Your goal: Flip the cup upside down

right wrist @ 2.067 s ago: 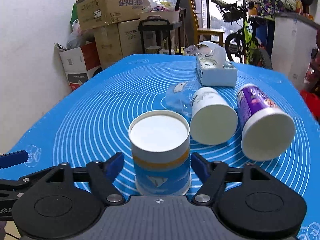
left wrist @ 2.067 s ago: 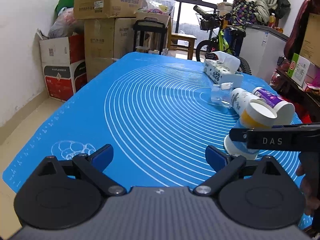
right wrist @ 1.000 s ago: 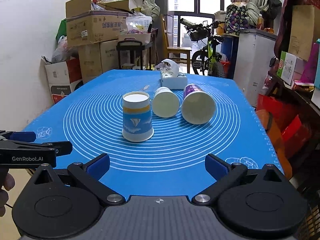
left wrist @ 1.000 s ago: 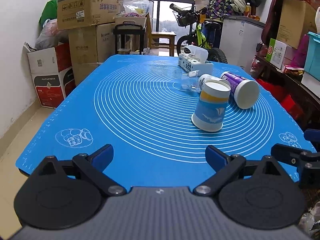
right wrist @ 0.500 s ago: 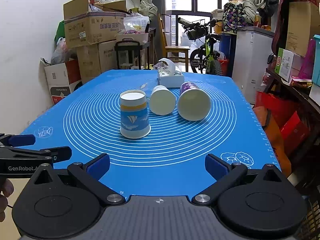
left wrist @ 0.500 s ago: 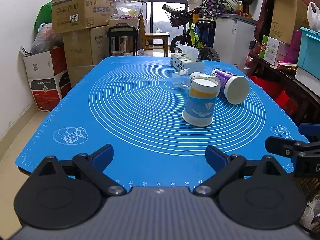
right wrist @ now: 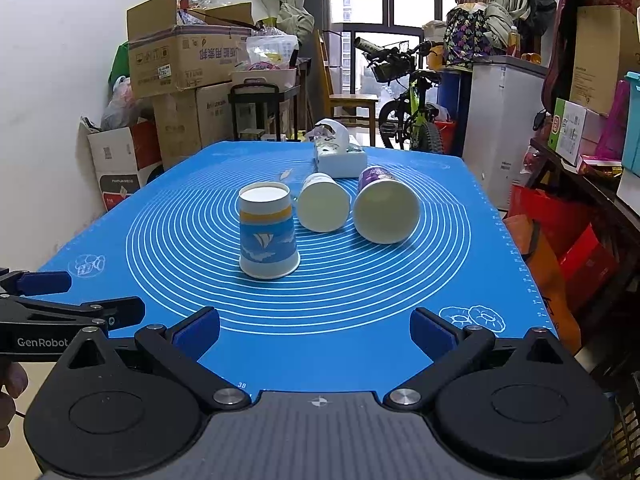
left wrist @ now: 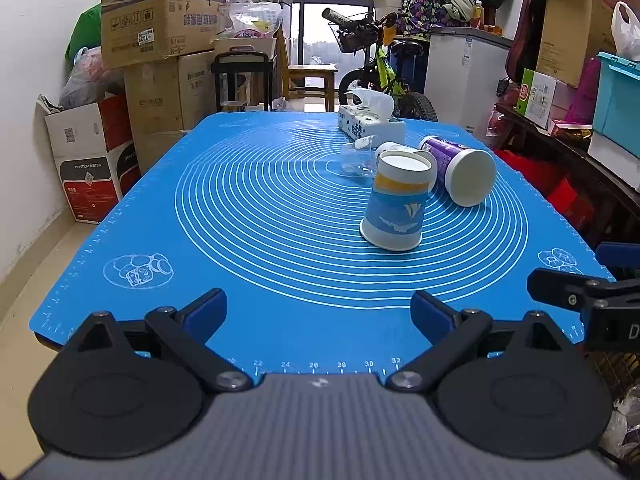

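Grippers left (left wrist: 318, 312) and right (right wrist: 314, 330) have backed off to the blue mat's (right wrist: 160, 216) near edge, fingers spread empty; blue-and-yellow paper cup (right wrist: 267, 236) now stands inverted, released, mid-mat.

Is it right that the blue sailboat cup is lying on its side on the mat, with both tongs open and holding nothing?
Not quite. The blue sailboat cup stands upside down on the mat, rim down, as the right wrist view shows. Both tongs, left and right, are open and empty.
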`<state>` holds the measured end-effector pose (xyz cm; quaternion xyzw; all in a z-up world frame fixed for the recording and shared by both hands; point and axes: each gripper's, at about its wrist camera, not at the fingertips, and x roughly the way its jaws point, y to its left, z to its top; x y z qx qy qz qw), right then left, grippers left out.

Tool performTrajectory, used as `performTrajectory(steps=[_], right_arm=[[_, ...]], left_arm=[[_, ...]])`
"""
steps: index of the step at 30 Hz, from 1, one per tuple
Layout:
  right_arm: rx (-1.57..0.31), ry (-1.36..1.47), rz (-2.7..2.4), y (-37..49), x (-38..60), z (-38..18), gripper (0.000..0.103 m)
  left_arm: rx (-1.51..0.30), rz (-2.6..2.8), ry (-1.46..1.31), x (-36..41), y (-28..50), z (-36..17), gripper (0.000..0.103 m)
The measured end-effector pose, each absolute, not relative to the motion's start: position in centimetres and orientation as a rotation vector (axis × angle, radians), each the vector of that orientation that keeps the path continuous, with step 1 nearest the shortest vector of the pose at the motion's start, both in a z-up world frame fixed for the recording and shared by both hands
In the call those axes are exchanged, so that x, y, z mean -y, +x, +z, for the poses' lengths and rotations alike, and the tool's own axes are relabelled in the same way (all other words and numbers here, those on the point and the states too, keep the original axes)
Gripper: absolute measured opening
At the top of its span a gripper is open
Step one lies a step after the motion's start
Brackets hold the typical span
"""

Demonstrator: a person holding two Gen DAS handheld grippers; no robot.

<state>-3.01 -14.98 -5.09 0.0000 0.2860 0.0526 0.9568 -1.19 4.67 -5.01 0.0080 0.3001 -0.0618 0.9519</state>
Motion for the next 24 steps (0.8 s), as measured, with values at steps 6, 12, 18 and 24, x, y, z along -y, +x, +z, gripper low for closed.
performTrajectory(steps=[6, 12, 18, 24], right_arm=[[-0.58, 0.003, 0.105, -3.05, 15.08, -5.13, 0.101], [-0.581, 0.007, 0.103, -3.03, 15.2, -5.09, 0.101], [-0.584, 0.007, 0.104, -3.0, 15.28, -5.16, 0.101], [-0.588, 0.005, 0.104, -2.92, 15.18, -5.31, 0.101]], left_arm=[[-0.61, -0.126, 0.019, -4.49, -1.35, -5.07, 0.097], [-0.611, -0.127, 0.019, -4.49, -1.34, -5.07, 0.097], [-0.611, -0.126, 0.019, -4.49, -1.33, -5.06, 0.097], [-0.612, -0.127, 0.02, -4.47, -1.34, -5.11, 0.097]])
